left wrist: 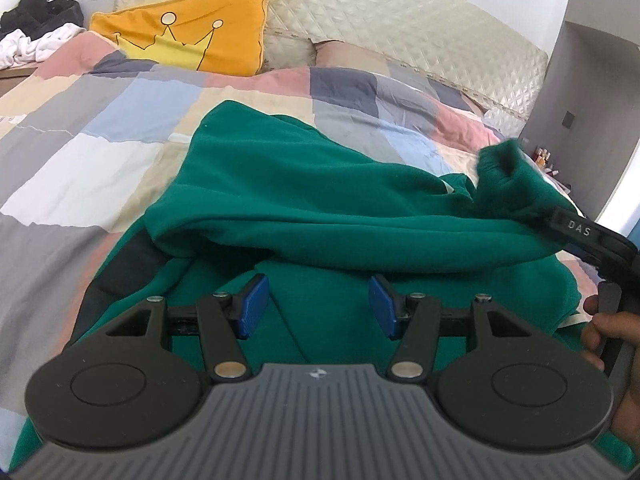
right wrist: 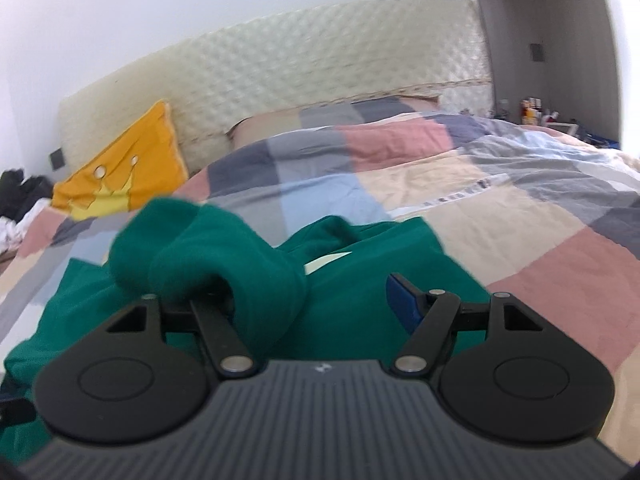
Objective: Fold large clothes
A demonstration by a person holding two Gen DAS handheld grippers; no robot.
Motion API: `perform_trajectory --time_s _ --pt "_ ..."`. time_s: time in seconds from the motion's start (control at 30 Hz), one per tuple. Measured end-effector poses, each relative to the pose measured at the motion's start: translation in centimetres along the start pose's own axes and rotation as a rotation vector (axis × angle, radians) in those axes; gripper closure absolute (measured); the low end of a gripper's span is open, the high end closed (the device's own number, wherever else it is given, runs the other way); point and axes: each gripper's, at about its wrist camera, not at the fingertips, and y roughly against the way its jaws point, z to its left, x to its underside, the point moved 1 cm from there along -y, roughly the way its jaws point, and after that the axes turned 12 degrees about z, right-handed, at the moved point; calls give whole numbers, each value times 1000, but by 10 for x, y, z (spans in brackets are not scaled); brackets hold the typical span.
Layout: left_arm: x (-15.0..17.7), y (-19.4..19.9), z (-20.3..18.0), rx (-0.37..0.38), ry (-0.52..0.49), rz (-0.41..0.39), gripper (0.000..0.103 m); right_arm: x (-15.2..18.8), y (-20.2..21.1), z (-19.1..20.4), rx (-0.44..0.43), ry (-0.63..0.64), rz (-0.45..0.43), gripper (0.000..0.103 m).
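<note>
A large green sweatshirt (left wrist: pixel 304 184) lies crumpled on the patchwork duvet (left wrist: pixel 100 120). My left gripper (left wrist: pixel 318 306) hovers low over its near part, blue pads wide apart with nothing between them. At the right edge a finger (left wrist: pixel 576 228) of my right gripper carries the green sleeve, whose cuff (left wrist: pixel 500 164) sticks up. In the right wrist view the sleeve (right wrist: pixel 208 252) drapes over the left finger and hides its pad. The right pad (right wrist: pixel 404 304) is bare, with a wide gap beside it. My right gripper (right wrist: pixel 320 304) stands open above the sweatshirt (right wrist: pixel 360 264).
An orange crown cushion (left wrist: pixel 188 36) leans on the quilted headboard (left wrist: pixel 380 12). A black bag (left wrist: pixel 40 4) and white cloth (left wrist: pixel 32 44) sit at the far left. Small bottles (right wrist: pixel 532 114) stand on a stand at the right. A person's hand (left wrist: pixel 608 332) holds the right gripper.
</note>
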Motion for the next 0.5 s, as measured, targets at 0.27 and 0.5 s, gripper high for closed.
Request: perform_trajectory --time_s 0.27,0.5 --pt "4 15 0 -1 13 -24 42 6 7 -30 58 -145 26 33" --pt "5 12 1 3 28 -5 42 17 -3 -61 109 -223 116 32"
